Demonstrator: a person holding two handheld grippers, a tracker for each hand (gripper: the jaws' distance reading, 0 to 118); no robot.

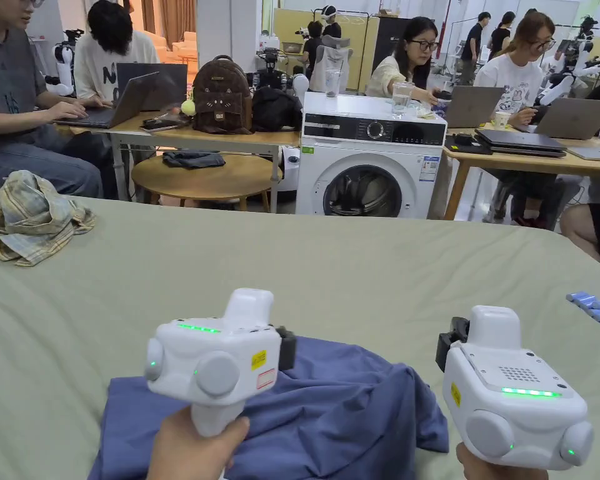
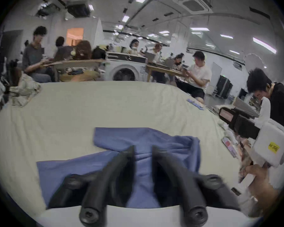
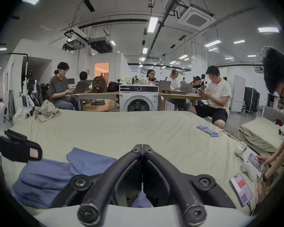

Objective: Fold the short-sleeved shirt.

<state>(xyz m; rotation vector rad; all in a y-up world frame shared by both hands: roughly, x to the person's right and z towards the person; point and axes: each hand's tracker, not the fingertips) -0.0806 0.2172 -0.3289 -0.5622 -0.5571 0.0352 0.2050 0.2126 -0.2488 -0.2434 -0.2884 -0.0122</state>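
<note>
Fabric of the blue short-sleeved shirt [image 1: 330, 406] lay rumpled on the bed [image 1: 355, 262], partly hidden by the left gripper [image 2: 142, 150], fingers apart, while the right gripper [image 3: 142, 148] hovered, fingers together.

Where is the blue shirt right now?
In the head view the blue shirt lies crumpled on the green sheet, beneath the left gripper.

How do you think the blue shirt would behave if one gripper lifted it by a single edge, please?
The blue shirt lies rumpled in soft folds on the bedsheet, so it would probably droop limply. It looks thin, so likely light. Its loose layers would probably slide apart and undo any fold.
</note>
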